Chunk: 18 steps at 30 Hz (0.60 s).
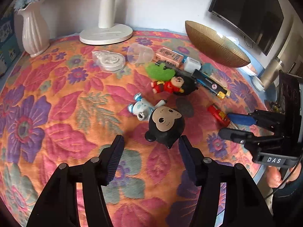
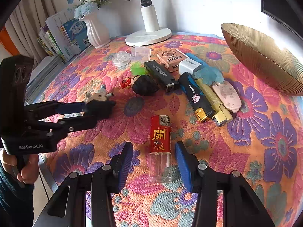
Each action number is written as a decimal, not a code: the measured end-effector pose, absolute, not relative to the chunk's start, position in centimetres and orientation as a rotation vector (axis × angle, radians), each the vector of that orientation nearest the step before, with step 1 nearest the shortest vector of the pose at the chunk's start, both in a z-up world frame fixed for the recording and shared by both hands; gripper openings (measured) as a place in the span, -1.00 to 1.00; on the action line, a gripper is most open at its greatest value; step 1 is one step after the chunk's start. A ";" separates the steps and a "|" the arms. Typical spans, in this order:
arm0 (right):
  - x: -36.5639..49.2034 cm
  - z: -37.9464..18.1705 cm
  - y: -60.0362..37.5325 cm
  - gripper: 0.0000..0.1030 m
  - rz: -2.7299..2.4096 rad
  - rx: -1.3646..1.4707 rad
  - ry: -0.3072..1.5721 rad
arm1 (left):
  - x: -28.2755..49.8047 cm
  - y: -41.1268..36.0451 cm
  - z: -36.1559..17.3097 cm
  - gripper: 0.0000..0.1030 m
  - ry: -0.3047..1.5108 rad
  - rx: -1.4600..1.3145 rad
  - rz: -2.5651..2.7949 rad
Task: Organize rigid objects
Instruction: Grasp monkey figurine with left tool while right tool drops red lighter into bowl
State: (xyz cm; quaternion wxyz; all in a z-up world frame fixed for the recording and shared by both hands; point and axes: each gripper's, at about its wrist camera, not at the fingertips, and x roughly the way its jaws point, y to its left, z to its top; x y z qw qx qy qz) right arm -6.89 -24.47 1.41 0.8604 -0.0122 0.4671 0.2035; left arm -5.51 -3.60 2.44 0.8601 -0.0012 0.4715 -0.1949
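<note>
The red-labelled clear plastic lighter point(image 2: 160, 147) lies on the floral-clothed desk point(image 2: 246, 151), long axis running straight ahead between the right gripper point(image 2: 153, 160)'s spread jaws, untouched; the left gripper point(image 1: 151, 157) gapes empty.

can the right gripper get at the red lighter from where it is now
Probably yes. The red lighter lies flat on the cloth, between the open fingers of the right gripper, with a gap on each side. Nothing lies against it.

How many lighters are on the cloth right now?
4. The red lighter lies between the right gripper's fingers; the black lighter, black-and-blue lighter and gold lighter lie in the pile beyond. Others may be hidden.
</note>
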 end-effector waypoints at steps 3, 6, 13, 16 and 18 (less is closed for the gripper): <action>-6.9 1.4 -24.5 -0.13 0.429 -0.018 0.977 | -6.0 -2.1 2.5 0.16 0.997 -0.024 -0.377; -7.0 1.3 -24.4 -0.12 0.421 -0.027 0.970 | -6.6 -2.2 2.7 0.23 0.990 -0.081 -0.447; -7.4 1.2 -23.8 -0.10 0.374 -0.051 0.947 | -4.5 -5.7 2.2 0.81 0.990 -0.120 -0.383; -8.0 0.9 -23.1 -0.23 0.292 -0.069 0.920 | -4.2 -6.4 2.2 0.33 0.965 -0.081 -0.308; -8.5 0.9 -22.0 -0.39 0.265 -0.131 0.898 | -4.3 -6.5 2.1 -0.13 0.959 -0.044 -0.277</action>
